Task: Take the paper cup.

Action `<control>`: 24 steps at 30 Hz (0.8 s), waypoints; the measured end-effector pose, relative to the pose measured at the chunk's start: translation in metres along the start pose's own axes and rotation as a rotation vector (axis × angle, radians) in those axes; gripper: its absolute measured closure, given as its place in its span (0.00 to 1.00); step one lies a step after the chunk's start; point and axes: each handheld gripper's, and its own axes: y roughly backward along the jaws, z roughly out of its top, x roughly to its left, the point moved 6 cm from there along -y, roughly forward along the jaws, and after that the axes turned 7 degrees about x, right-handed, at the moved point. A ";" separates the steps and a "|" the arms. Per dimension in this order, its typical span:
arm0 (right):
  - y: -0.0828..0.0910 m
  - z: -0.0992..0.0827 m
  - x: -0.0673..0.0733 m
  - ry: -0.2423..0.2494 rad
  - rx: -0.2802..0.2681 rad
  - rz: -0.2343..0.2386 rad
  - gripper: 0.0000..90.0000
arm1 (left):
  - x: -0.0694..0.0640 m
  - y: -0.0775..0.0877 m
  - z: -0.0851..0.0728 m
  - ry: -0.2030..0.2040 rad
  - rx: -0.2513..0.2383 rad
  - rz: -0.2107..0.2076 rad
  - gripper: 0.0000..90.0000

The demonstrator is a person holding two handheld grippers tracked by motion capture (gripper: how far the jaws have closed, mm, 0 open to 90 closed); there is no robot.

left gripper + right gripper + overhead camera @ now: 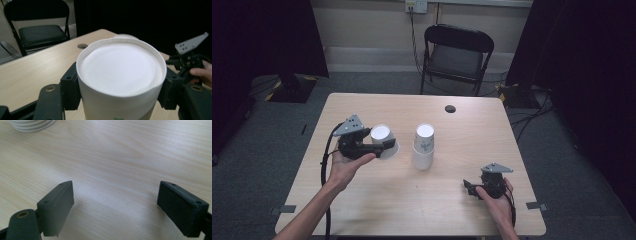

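From above, the left gripper [384, 145] clamps an upside-down white paper cup [383, 139] over the table [362, 200], just left of a stack of cups [423, 146]. Seen along the left gripper, both pads press the cup's [120, 72] sides. Seen along the right gripper [116, 205], its jaws stand wide, holding nothing, near the stack's rims [32, 125].
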 end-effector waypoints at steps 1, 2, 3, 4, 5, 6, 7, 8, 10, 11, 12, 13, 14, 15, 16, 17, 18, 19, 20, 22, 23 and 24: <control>0.002 0.001 0.002 0.001 -0.007 -0.001 0.15 | -0.003 -0.002 -0.004 0.001 0.010 -0.009 0.38; 0.004 0.003 0.004 0.004 -0.014 0.009 0.15 | -0.005 -0.002 -0.007 -0.002 0.010 -0.015 0.38; 0.007 0.004 0.006 0.001 -0.023 0.025 0.16 | -0.008 -0.002 -0.009 -0.003 0.013 -0.022 0.38; 0.013 0.008 0.012 0.019 -0.050 0.048 0.17 | -0.010 -0.002 -0.012 -0.006 0.013 -0.028 0.38; 0.013 0.008 0.012 0.019 -0.050 0.048 0.18 | -0.012 -0.002 -0.015 -0.006 0.022 -0.029 0.38; 0.017 0.010 0.015 0.026 -0.062 0.053 0.20 | -0.014 -0.002 -0.016 -0.004 0.023 -0.035 0.38; 0.019 0.011 0.018 0.034 -0.072 0.059 0.23 | -0.017 -0.002 -0.019 -0.010 0.022 -0.044 0.38; 0.022 0.013 0.023 0.045 -0.083 0.073 0.25 | -0.019 -0.001 -0.021 -0.006 0.021 -0.052 0.38; 0.028 0.016 0.032 0.068 -0.108 0.092 0.27 | -0.022 0.001 -0.025 -0.002 0.020 -0.061 0.38; 0.031 0.017 0.037 0.079 -0.117 0.108 0.28 | -0.024 0.001 -0.027 -0.001 0.018 -0.073 0.38; 0.034 0.018 0.042 0.088 -0.123 0.121 0.29 | -0.026 0.003 -0.029 0.006 0.006 -0.086 0.38; 0.040 0.022 0.058 0.126 -0.137 0.176 0.34 | -0.028 0.003 -0.030 0.018 -0.014 -0.092 0.38; 0.040 0.022 0.058 0.126 -0.137 0.176 0.34 | -0.029 0.002 -0.031 0.021 -0.008 -0.092 0.38; 0.041 0.024 0.064 0.142 -0.141 0.192 0.35 | -0.031 0.000 -0.034 0.004 0.020 -0.096 0.38; 0.046 0.029 0.081 0.182 -0.154 0.244 0.39 | -0.032 0.000 -0.035 -0.007 0.015 -0.091 0.38; 0.047 0.031 0.088 0.193 -0.156 0.260 0.40 | -0.035 -0.001 -0.036 0.000 0.017 -0.091 0.38; 0.049 0.034 0.096 0.212 -0.166 0.279 0.41 | -0.037 -0.002 -0.037 -0.008 0.019 -0.089 0.38; 0.050 0.037 0.105 0.232 -0.175 0.302 0.43 | -0.038 -0.003 -0.037 -0.011 0.023 -0.098 0.38; 0.051 0.041 0.113 0.250 -0.183 0.317 0.44 | -0.039 -0.004 -0.037 -0.008 0.022 -0.104 0.38; 0.051 0.045 0.121 0.269 -0.188 0.333 0.45 | -0.041 -0.004 -0.037 -0.007 0.021 -0.109 0.38; 0.051 0.050 0.131 0.290 -0.196 0.353 0.47 | -0.043 -0.004 -0.036 -0.009 0.018 -0.115 0.38; 0.051 0.055 0.140 0.313 -0.203 0.370 0.48 | -0.044 -0.003 -0.036 -0.007 0.018 -0.117 0.38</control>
